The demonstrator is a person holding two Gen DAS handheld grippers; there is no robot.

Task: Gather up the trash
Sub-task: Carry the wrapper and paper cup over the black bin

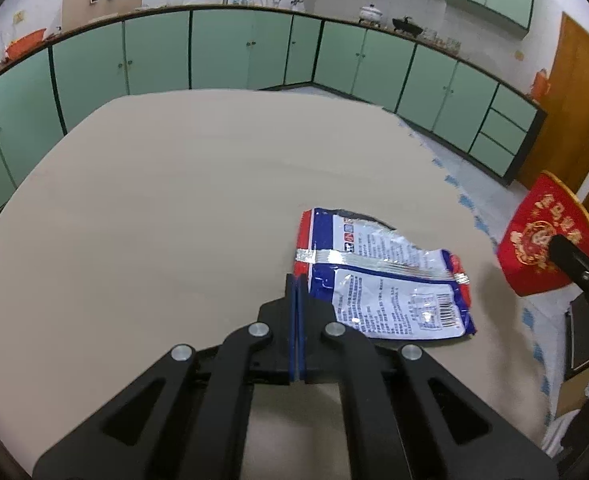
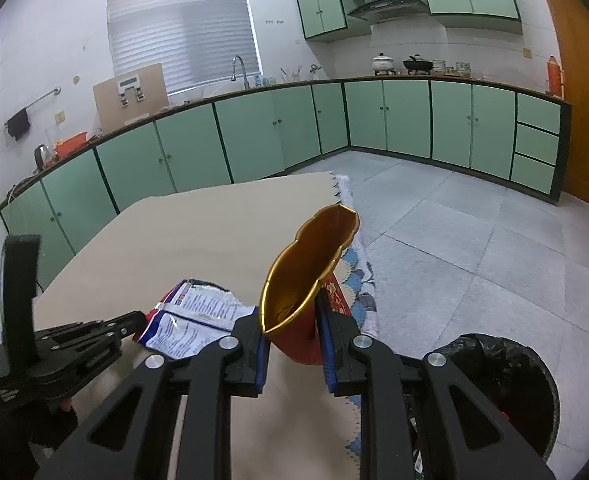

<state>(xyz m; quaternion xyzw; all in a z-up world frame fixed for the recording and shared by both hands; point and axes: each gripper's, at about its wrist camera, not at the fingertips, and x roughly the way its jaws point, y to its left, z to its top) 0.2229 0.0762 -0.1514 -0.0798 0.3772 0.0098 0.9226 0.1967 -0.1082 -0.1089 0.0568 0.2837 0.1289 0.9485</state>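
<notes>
At this moment I held one hand-held gripper in each hand above the desk (image 1: pixel 154 200).

Right hand-held gripper (image 2: pixel 292 344): its fingers were clamped on the lower body of a red paper cup (image 2: pixel 306 280) with a gold lining. The cup was off the desk surface, near the desk's right edge, and tilted so that its mouth faced up and away from me. In the left wrist view the same cup (image 1: pixel 546 240) appeared beyond the desk edge, over the floor.

Left hand-held gripper (image 1: pixel 296 280): its fingers were pressed together with no gap visible between the blue pads. The tips stood at the near left corner of a flattened snack wrapper (image 1: pixel 378 276), which lay on the desk, printed side up. I could not tell whether the corner of the wrapper was pinched between the pads or merely lay beside them.

A trash bin (image 2: pixel 506 392) lined with a black bag stood on the floor to the lower right of the desk, and some contents were already visible inside it.

Progress, as judged from these views:
1. The cup was picked up but not yet dropped; the bin lay below and to the right of it.
2. The wrapper remained on the desk and had yet to be lifted and carried to the bin.
3. No other loose trash was visible on the desk.
</notes>
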